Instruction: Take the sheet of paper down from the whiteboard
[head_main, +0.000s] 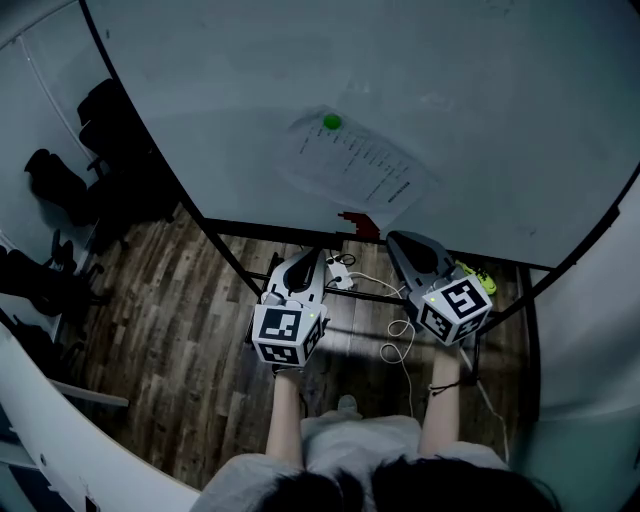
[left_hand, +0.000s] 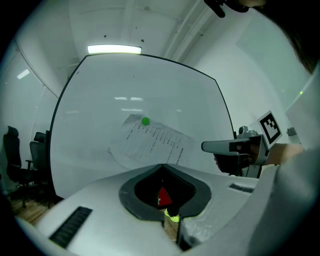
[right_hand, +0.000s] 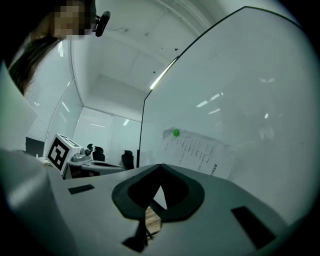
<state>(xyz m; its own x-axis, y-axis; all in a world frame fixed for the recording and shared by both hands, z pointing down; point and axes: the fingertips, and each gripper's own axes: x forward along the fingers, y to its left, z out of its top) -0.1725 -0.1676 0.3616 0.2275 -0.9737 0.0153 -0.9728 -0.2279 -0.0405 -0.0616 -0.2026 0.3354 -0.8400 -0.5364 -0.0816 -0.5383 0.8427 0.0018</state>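
Observation:
A printed sheet of paper (head_main: 352, 166) hangs tilted on the whiteboard (head_main: 480, 110), pinned at its top corner by a green magnet (head_main: 331, 122). Both grippers point level at the board, short of it and below the sheet. My left gripper (head_main: 312, 258) is shut and empty; my right gripper (head_main: 398, 240) is shut and empty too. In the left gripper view the sheet (left_hand: 152, 145) and magnet (left_hand: 145, 121) sit above the closed jaws (left_hand: 161, 166), with the right gripper (left_hand: 232, 146) to the side. The right gripper view shows the sheet (right_hand: 198, 153), magnet (right_hand: 176, 132) and the closed jaws (right_hand: 161, 166).
A small red object (head_main: 358, 222) sits at the board's lower edge. Black office chairs (head_main: 105, 150) stand at the left on the wood floor (head_main: 180, 320). White cables (head_main: 400, 340) and a yellow-green item (head_main: 478, 278) lie under the board's black stand.

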